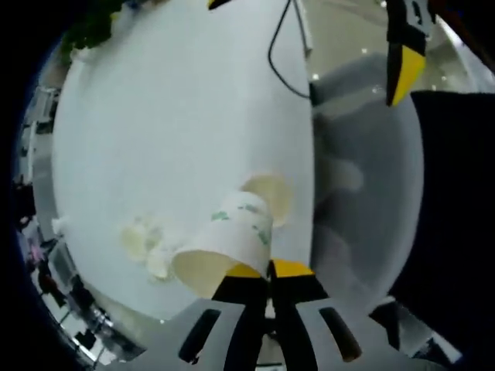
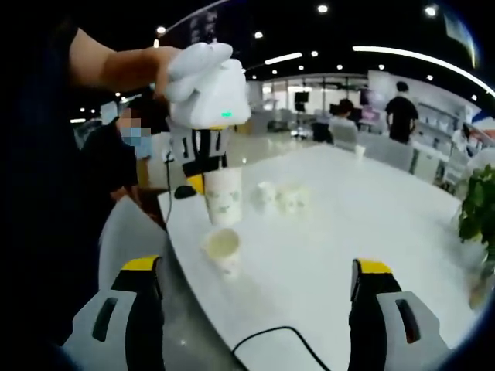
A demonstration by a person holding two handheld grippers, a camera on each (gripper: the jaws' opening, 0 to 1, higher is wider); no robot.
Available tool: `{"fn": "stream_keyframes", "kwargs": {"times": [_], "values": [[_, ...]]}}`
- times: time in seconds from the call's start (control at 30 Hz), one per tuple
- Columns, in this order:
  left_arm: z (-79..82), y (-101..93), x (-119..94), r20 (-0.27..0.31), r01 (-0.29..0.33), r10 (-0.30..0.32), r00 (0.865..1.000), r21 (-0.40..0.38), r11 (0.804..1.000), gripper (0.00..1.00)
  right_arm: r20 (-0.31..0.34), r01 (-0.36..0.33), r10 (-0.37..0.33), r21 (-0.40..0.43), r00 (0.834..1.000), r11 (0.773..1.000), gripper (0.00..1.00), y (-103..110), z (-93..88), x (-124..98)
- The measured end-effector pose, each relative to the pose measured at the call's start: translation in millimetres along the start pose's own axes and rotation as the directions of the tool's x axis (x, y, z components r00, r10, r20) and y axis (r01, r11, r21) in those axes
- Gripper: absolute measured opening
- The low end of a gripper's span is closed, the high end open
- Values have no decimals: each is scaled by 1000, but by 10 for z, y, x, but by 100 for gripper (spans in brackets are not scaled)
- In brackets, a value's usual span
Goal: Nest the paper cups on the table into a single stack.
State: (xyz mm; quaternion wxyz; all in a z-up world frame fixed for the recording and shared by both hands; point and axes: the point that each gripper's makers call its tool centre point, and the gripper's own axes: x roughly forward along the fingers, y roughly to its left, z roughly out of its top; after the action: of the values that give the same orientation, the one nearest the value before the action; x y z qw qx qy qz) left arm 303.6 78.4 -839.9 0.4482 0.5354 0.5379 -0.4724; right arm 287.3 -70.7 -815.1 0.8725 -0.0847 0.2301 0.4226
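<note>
A white paper cup with green print (image 2: 223,197) is gripped at its rim by the closed left gripper (image 1: 269,272), held upright directly above an open white cup (image 2: 221,250) standing near the white table's (image 2: 371,216) edge. The right gripper (image 2: 255,286) is held wide open, empty, nearby.

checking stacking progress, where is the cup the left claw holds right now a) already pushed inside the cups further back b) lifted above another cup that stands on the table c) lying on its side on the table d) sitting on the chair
b: in the right gripper view the left claw holds a paper cup in the air just above an open cup standing on the white table.
</note>
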Motion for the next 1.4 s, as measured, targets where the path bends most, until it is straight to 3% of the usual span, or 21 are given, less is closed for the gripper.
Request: {"fn": "stream_keyframes", "kwargs": {"times": [0.3, 1.4], "values": [[22, -47, 222, 7, 19, -19, 1000, -4, 1000, 0, 2, 0, 0, 6, 1000, 1000, 100, 11, 3, 14], [98, -84, 663, 22, 38, -36, 999, -64, 997, 0, -6, -5, 5, 25, 1000, 1000, 100, 60, -66, 60]]}}
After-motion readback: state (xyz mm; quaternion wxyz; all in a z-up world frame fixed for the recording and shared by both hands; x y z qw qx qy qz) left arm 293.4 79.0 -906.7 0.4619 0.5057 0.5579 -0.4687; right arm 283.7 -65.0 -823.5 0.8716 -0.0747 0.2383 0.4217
